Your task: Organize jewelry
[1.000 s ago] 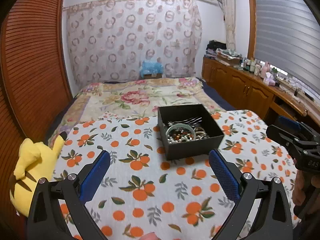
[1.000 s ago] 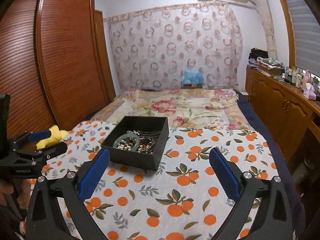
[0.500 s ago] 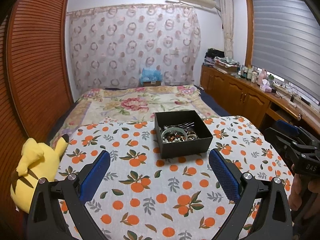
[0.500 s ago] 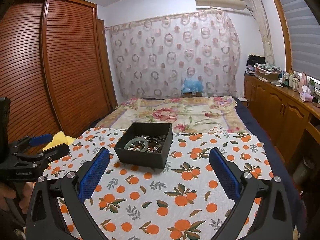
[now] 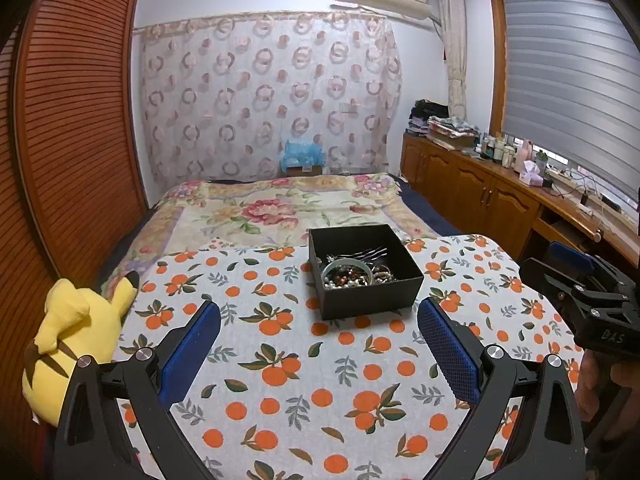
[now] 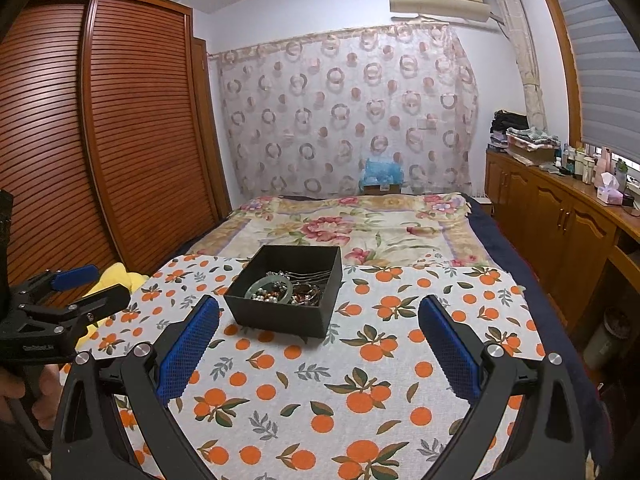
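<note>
A black open box (image 5: 370, 296) stands on an orange-print cloth (image 5: 304, 380); it also shows in the right wrist view (image 6: 280, 312). Inside lie a green bangle (image 5: 347, 267), beaded strings and silver hairpins (image 5: 362, 254); the bangle shows in the right wrist view too (image 6: 269, 283). My left gripper (image 5: 319, 350) is open and empty, held back from the box's near side. My right gripper (image 6: 319, 346) is open and empty, also short of the box. Each gripper shows at the edge of the other's view: the right one (image 5: 576, 276), the left one (image 6: 80, 284).
A yellow plush toy (image 5: 76, 336) lies at the cloth's left edge. A floral bedspread (image 5: 280, 208) stretches beyond the box. A wooden wardrobe (image 6: 100, 140) stands left, and a wooden counter with bottles (image 5: 500, 184) runs along the right.
Both grippers have pulled back and risen away from the box, which looks smaller and farther now. Both stay open and empty.
</note>
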The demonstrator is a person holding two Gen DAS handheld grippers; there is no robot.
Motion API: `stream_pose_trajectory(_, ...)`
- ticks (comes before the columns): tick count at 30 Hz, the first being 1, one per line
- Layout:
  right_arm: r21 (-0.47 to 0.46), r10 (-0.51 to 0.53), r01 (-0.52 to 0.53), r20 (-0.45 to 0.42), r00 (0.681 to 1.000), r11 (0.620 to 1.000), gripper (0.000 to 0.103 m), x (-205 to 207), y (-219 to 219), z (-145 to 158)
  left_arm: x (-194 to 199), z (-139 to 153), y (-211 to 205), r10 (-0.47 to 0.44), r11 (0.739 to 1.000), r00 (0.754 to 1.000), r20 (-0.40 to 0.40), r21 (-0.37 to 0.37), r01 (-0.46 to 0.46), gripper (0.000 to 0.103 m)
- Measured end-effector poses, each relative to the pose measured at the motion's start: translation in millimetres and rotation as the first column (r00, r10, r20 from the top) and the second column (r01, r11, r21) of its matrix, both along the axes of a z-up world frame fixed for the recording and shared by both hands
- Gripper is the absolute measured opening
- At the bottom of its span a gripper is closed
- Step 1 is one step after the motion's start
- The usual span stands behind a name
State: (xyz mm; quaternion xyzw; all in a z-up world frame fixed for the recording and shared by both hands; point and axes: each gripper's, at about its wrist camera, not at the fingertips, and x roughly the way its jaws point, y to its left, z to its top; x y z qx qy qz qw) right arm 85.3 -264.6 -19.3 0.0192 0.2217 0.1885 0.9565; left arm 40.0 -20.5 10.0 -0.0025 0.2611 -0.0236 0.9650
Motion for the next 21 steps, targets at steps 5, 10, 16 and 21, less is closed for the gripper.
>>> stream_pose_trajectory(5, 0.0, 0.001, -0.001, 0.001, 1.0, 1.0, 0.1, 0.0, 0.2, -0.1, 0.0, -0.1, 0.0, 0.001, 1.0, 1.0, 0.001, 0.0, -0.001, 0.095)
stream_pose_trajectory(10, 0.001, 0.001, -0.001, -0.001, 1.0, 1.0, 0.1, 0.3, -0.2, -0.7, -0.9, 1.0, -0.2, 0.001, 1.0, 1.0, 0.003, -0.001, -0.001, 0.095)
stream_pose_trajectory(16, 0.0, 0.001, -0.001, -0.001, 1.0, 1.0, 0.1, 0.4, -0.3, -0.6, -1.2, 2.0, -0.4, 0.002, 1.0, 1.0, 0.006, -0.002, -0.002, 0.095)
stream_pose_trajectory(21, 0.0, 0.001, -0.001, -0.001, 1.0, 1.0, 0.1, 0.2, 0.1, -0.3, -1.4, 1.9, -0.3, 0.001, 1.0, 1.0, 0.007, -0.003, -0.001, 0.095)
